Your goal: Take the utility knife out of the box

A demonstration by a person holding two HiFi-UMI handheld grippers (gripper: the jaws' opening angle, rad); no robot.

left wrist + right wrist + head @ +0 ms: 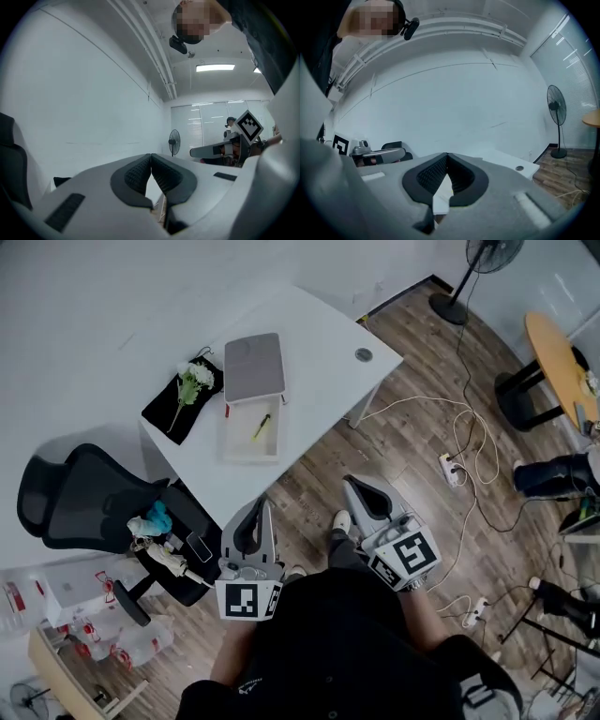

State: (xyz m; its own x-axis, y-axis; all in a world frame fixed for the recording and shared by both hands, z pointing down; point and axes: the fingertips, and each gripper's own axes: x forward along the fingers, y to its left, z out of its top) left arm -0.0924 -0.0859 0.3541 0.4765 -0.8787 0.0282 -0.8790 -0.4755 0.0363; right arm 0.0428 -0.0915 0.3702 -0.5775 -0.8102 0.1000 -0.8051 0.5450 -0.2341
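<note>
The left gripper and right gripper were both closed and empty, well short of the desk, seemingly because no reach had begun, while the utility knife lay in the open box.

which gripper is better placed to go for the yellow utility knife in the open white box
Probably left: the left gripper sits just off the white table edge nearest the open white box holding the yellow utility knife; the right gripper hangs further aside over the wooden floor.
</note>
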